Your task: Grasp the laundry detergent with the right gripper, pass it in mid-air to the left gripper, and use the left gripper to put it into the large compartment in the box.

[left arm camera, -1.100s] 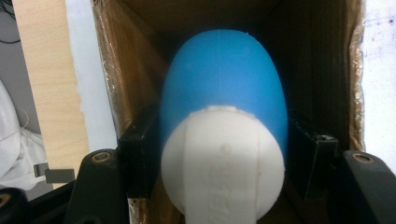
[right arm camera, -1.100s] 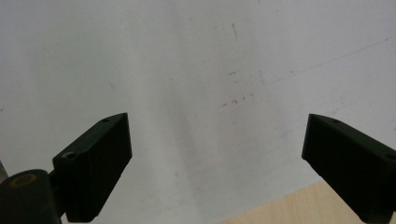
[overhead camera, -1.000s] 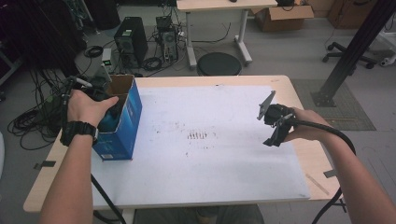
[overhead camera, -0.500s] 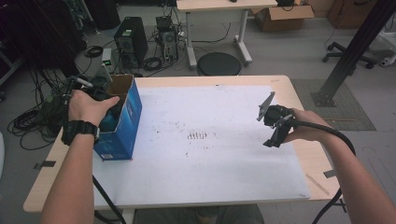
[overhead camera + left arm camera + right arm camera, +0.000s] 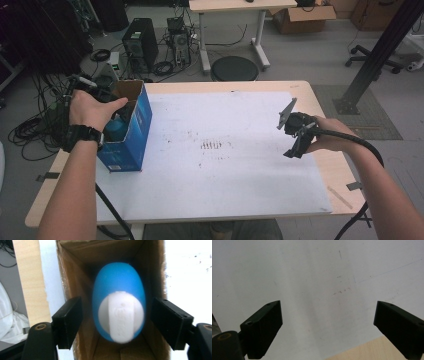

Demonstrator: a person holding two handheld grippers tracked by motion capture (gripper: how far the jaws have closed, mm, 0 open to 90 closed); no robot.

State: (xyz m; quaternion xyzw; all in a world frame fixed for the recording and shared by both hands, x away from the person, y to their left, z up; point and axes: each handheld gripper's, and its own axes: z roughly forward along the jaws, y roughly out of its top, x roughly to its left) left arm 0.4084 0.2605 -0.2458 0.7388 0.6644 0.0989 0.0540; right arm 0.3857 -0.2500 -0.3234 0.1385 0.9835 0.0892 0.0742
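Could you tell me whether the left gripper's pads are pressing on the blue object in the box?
No, gaps separate both pads from the blue object.

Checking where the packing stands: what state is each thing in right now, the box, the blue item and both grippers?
Blue box: upright on the table's left side, top open.
Blue egg-shaped item: inside the box, white part facing the camera, blurred.
Left gripper: over the box mouth, jaws just opened, pads clear of the item between them.
Right gripper: open, nothing between the jaws, above the white sheet.
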